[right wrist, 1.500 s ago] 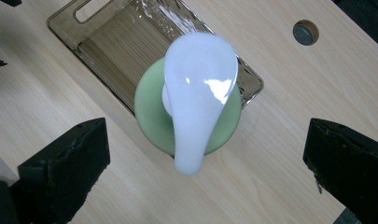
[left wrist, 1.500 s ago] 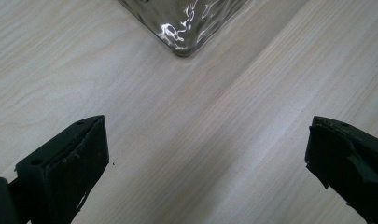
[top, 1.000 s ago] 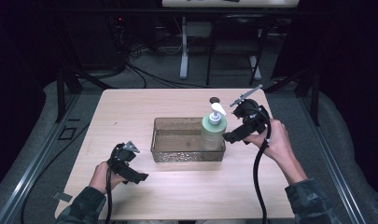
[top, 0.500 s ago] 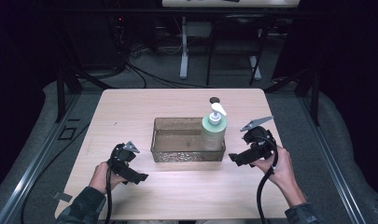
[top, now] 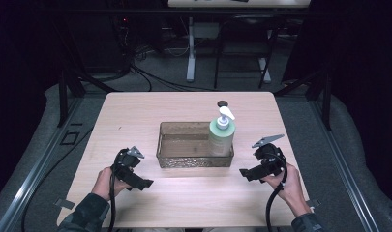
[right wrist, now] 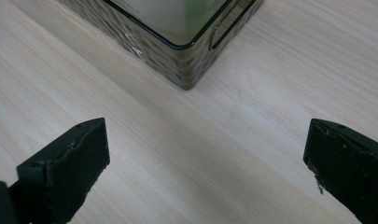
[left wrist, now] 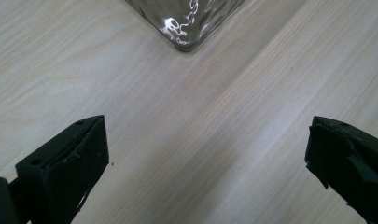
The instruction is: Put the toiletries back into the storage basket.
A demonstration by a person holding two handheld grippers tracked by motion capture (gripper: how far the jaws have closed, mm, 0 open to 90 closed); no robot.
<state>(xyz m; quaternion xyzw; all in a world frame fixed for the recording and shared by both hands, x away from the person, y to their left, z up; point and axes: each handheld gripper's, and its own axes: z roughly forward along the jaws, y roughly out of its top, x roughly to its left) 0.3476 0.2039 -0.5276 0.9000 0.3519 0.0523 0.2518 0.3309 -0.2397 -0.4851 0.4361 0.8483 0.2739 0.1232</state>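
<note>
Our fingers are spread wide on both sides, with nothing but bare wood between them. Ahead of our left gripper (left wrist: 205, 172), past its parted jaws, one rounded corner of the clear tray (left wrist: 189, 28) sits just beyond reach, apart from the tips. Our right gripper (right wrist: 205, 172) faces the same picture from the other end: jaws wide and empty, a corner of the tray (right wrist: 186, 70) ahead, with a slot handle in its side wall and something green showing through the rim.

Stepping outward to the high view, we hold the left gripper (top: 146, 184) low on the table (top: 135, 116) near the tray's near-left corner, and the right gripper (top: 245, 173) near its near-right corner. The tray (top: 184, 159) lies between our two tools, touched by neither. The green pump bottle (top: 221, 135) stands upright inside the tray at the end closer to our right fingers. Beyond it, farther from us, a small dark disc (top: 222, 103) rests on the wood.

We judge the placing done: the bottle is in the tray and released. What seems left, if anything, is taking hold of the tray itself.
</note>
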